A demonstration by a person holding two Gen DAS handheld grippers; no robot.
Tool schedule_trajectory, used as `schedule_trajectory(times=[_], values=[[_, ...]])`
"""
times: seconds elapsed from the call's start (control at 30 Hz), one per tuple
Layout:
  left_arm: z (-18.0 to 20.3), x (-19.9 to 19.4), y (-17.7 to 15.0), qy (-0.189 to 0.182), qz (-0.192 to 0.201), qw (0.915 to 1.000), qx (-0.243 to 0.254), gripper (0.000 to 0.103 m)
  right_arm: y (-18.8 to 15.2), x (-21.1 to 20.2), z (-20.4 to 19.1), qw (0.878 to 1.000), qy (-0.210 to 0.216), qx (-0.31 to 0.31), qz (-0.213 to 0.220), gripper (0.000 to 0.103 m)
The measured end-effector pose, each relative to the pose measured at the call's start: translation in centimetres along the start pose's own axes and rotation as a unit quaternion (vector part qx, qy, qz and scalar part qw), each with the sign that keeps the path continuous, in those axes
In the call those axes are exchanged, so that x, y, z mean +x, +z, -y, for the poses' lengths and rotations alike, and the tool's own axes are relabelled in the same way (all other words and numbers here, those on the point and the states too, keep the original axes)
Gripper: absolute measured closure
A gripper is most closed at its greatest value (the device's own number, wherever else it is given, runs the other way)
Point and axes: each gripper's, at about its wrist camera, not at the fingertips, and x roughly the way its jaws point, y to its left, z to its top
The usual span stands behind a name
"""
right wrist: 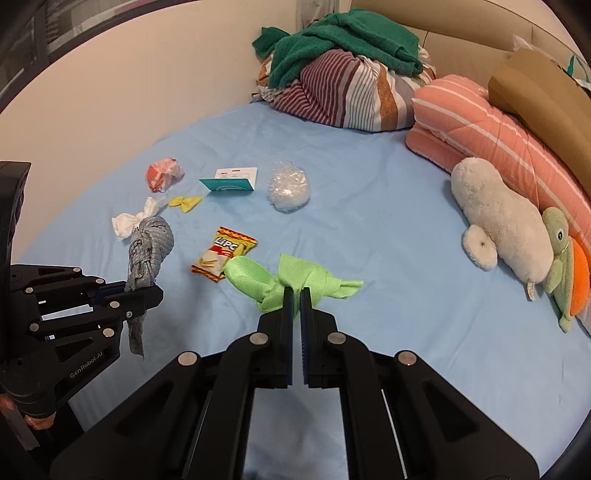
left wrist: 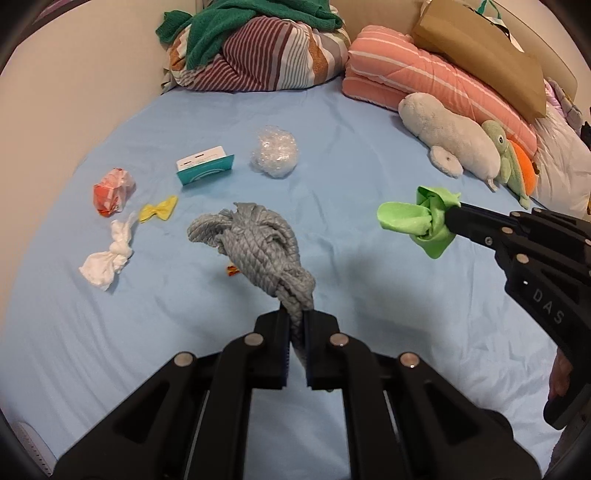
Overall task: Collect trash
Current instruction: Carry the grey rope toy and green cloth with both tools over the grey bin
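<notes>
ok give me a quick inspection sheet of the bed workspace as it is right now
surface: light blue bedsheet, a few wrinkles.
job's things: grey knotted cloth and green knotted cloth, both held above the sheet; still lying there: snack packet, clear plastic wad, teal card box, orange-white wrapper, yellow scrap, white tissue.
clutter: striped bundle under a green towel, pink folded quilt, grey plush, frog plush, brown paper bag.
grippers: left gripper shut on grey cloth; right gripper shut on green cloth.
cables: nothing seen.
surroundings: cream wall, beige headboard.
</notes>
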Motion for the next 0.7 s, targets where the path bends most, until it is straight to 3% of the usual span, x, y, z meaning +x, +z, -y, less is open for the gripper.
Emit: schedule_trajectory(times=[0.37,0.7], values=[[-6.7,-8.8,-4.9,0.041,0.025,0.9978,-0.047,0.096,0.2,-6.1,-9.7,0.998,0.041,-0.043,0.031,0.100],[-14.3,-16.4,-10.5,0.097,0.055,0.9870,-0.116,0.096,0.8,-9.1,-20.5,0.988,0.096,-0.108,0.047,0.100]])
